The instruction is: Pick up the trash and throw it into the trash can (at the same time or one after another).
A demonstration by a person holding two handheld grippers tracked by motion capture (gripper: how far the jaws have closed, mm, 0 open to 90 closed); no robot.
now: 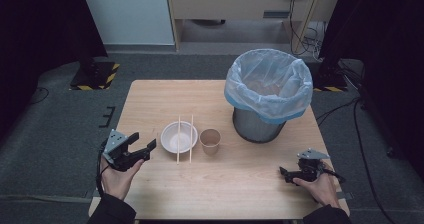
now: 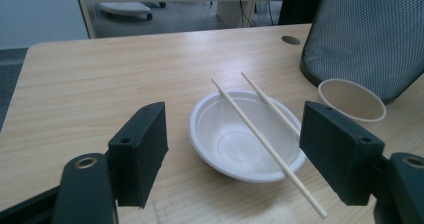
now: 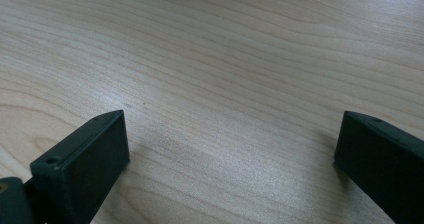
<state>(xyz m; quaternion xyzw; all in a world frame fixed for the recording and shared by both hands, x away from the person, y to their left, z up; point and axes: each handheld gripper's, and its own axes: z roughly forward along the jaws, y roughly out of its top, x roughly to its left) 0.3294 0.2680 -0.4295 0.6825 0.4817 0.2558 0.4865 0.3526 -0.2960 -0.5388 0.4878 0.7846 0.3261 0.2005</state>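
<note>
Your left gripper stands wide open with nothing between its jaws, raised at the table's left edge and aimed toward three o'clock at the white bowl. Two chopsticks lie across that bowl, with the paper cup just beside it at three o'clock and the bin past it at one o'clock. Your right gripper rests low on the table near the right edge, open and empty too.

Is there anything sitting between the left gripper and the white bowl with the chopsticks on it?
Nothing visible does. The left gripper is open, pointing at the white bowl, with bare table between them. The chopsticks lie across the bowl's rim, so they would meet the jaws first in a grab from above. The paper cup stands beyond the bowl.
</note>
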